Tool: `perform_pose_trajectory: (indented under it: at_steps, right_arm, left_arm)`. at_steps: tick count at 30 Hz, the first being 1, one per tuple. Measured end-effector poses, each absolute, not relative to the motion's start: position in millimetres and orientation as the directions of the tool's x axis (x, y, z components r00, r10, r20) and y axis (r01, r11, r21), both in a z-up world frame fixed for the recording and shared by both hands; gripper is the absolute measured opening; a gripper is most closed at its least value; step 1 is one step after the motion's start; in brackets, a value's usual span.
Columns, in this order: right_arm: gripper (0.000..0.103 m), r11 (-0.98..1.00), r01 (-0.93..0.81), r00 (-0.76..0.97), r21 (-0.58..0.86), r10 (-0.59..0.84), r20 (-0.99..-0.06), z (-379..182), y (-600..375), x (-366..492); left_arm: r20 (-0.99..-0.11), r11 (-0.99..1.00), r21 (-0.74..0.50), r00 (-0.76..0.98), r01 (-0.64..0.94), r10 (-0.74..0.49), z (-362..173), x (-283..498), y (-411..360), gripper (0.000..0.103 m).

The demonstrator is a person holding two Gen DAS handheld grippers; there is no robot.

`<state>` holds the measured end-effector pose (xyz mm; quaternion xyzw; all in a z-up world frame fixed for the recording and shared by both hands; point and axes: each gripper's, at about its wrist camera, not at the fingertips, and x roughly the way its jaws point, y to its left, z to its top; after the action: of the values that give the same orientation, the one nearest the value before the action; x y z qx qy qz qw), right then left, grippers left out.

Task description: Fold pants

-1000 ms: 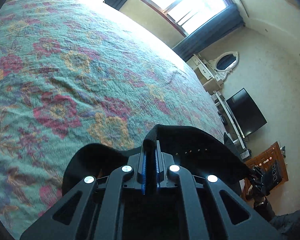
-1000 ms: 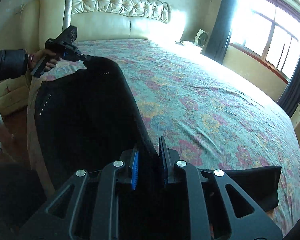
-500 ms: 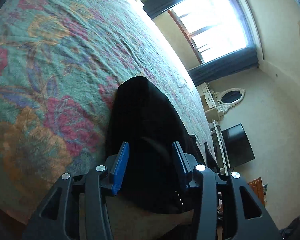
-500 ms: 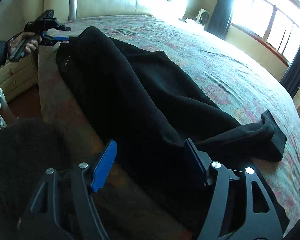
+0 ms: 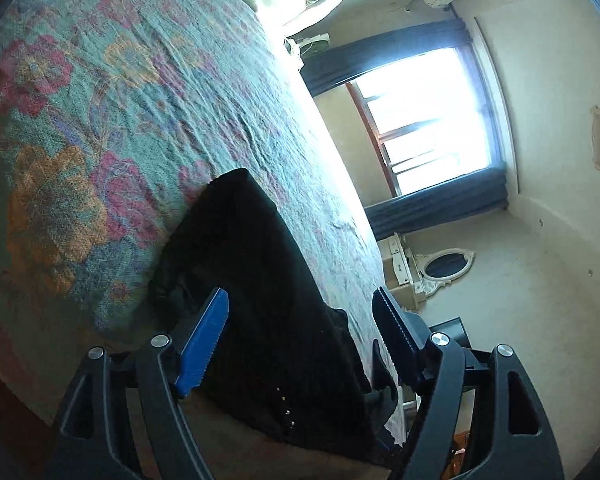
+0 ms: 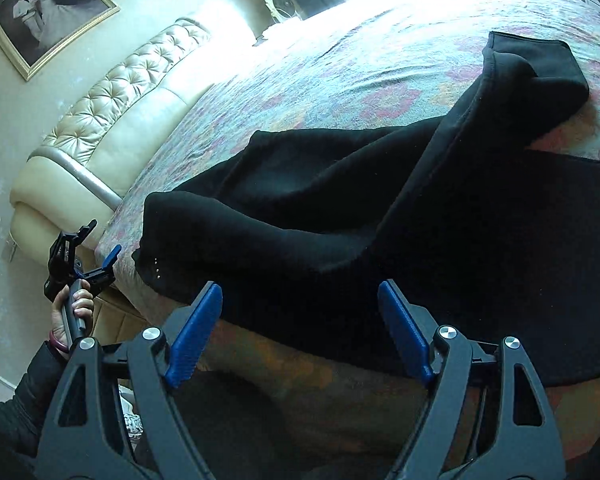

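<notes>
The black pants (image 6: 340, 208) lie along the near edge of the bed, rumpled, with one leg end (image 6: 540, 76) folded up toward the middle. My right gripper (image 6: 300, 292) is open and empty, just off the bed edge in front of the pants. My left gripper (image 5: 300, 300) is open and empty at the waist end of the pants (image 5: 268, 304). It also shows in the right wrist view (image 6: 96, 252), held in a hand beside the bed corner.
The bed has a floral bedspread (image 5: 112, 112) and a cream tufted headboard (image 6: 112, 92). A window with dark curtains (image 5: 432, 120), a dresser with an oval mirror (image 5: 446, 266) and a framed picture (image 6: 48, 12) are around the room.
Both grippers have let go of the pants, opened wide and drawn back from the bed edge. The pants have dropped from being held up to lying on the bed.
</notes>
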<state>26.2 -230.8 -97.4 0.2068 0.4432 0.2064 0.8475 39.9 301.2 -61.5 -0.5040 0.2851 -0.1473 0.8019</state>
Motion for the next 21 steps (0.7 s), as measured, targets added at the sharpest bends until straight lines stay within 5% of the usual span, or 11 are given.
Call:
perform_pose_trajectory:
  at_steps: [7,14,16,17,18,21]
  right_arm:
    - [0.080,0.805,-0.102,0.521,0.584,0.543,-0.658,-105,-235,28]
    - [0.080,0.791,-0.071,0.515,0.608,0.550,-0.657,-111,-238,28]
    - [0.080,0.786,-0.062,0.517,0.616,0.553,-0.654,-113,-240,27]
    - [0.080,0.784,-0.056,0.518,0.618,0.552,-0.653,-114,-241,27]
    - [0.080,0.780,-0.050,0.520,0.624,0.554,-0.650,-114,-243,27]
    - [0.080,0.759,-0.010,0.538,0.651,0.553,-0.636,-117,-251,28]
  left_arm:
    - [-0.489,0.510,-0.834,0.714,-0.213,-0.501,-98,66,265,0.073]
    - [-0.453,0.406,-0.869,0.780,-0.281,-0.431,-112,72,267,0.072]
    - [-0.475,0.431,-0.852,0.785,-0.297,-0.398,-109,73,266,0.044]
    - [-0.505,0.450,-0.833,0.775,-0.323,-0.379,-111,74,267,0.017]
    - [-0.524,0.453,-0.823,0.767,-0.344,-0.369,-114,76,268,0.010]
    - [-0.493,0.390,-0.853,0.781,-0.347,-0.383,-127,71,274,0.009]
